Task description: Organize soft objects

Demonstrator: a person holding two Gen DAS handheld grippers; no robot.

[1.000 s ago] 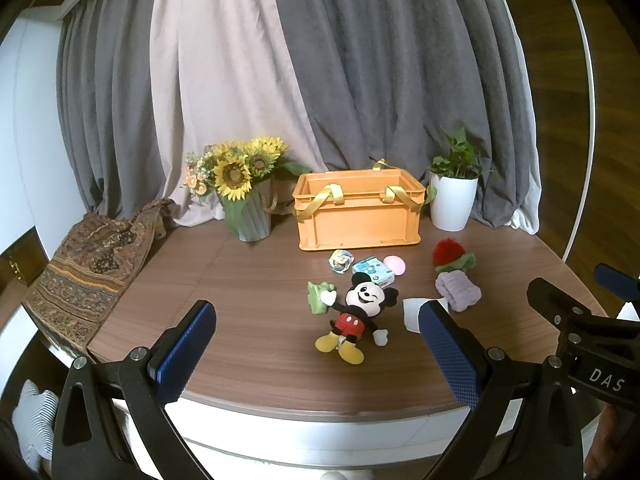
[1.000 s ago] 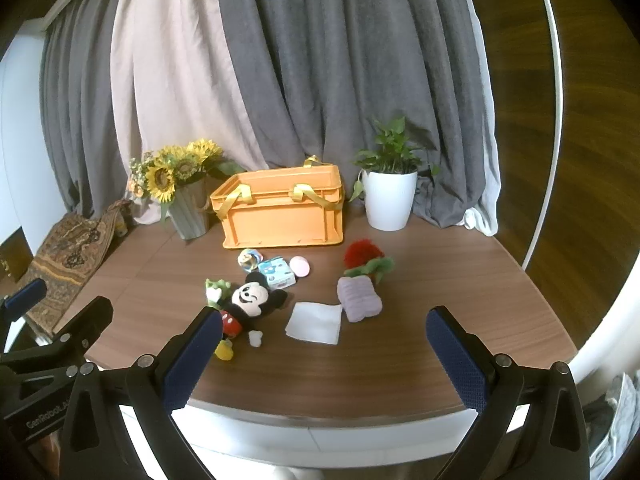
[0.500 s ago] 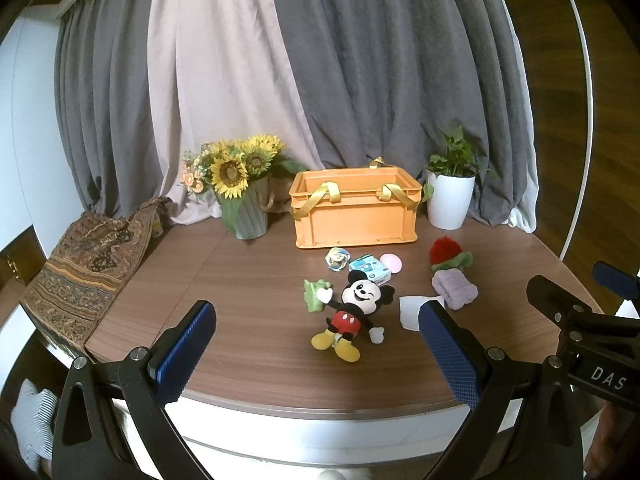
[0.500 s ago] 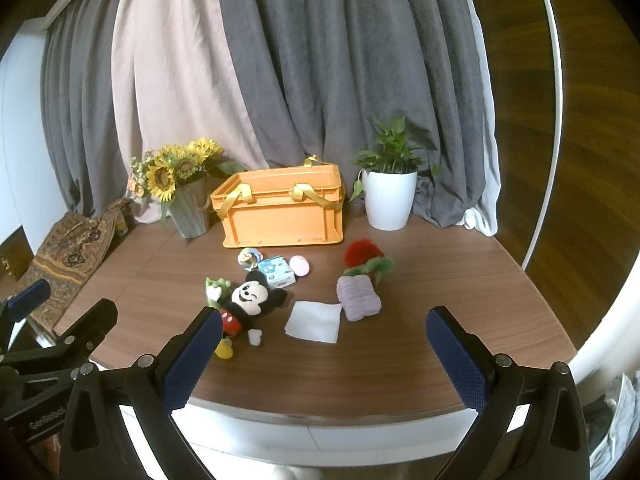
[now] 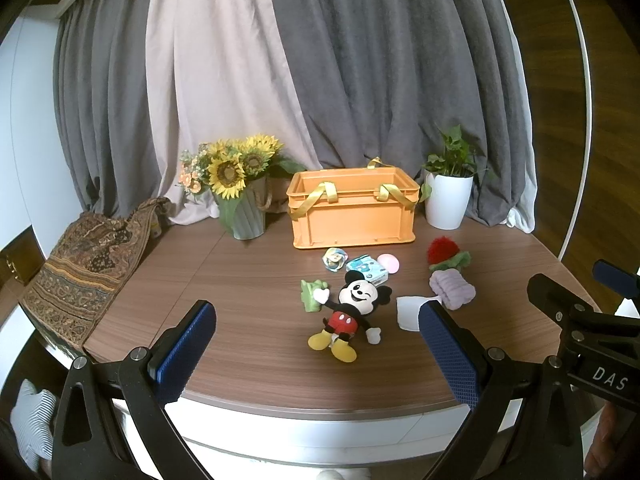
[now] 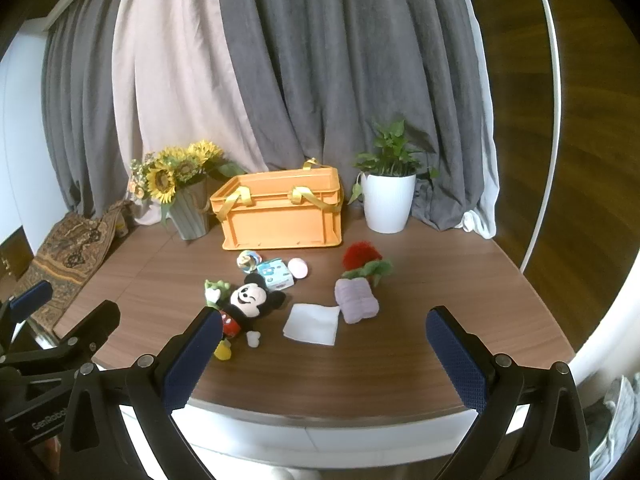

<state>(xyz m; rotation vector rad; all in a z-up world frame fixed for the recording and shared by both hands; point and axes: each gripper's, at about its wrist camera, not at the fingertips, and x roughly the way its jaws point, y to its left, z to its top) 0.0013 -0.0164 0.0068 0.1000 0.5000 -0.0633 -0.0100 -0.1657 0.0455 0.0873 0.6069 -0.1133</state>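
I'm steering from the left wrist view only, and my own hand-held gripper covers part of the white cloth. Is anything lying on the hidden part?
Observer: No. In the right wrist view the white cloth lies flat and bare on the table.
Operator: Is it touching the purple towel?
Observer: One corner reaches the purple towel; I cannot tell whether they actually touch.
Operator: And the right hand-held gripper?
Observer: The right hand-held gripper is open, with nothing between its fingers.

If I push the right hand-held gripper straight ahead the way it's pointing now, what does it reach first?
Probably the white cloth, lying flat between the open right hand-held gripper fingers' line, with the purple roll just beyond. Depth is uncertain.
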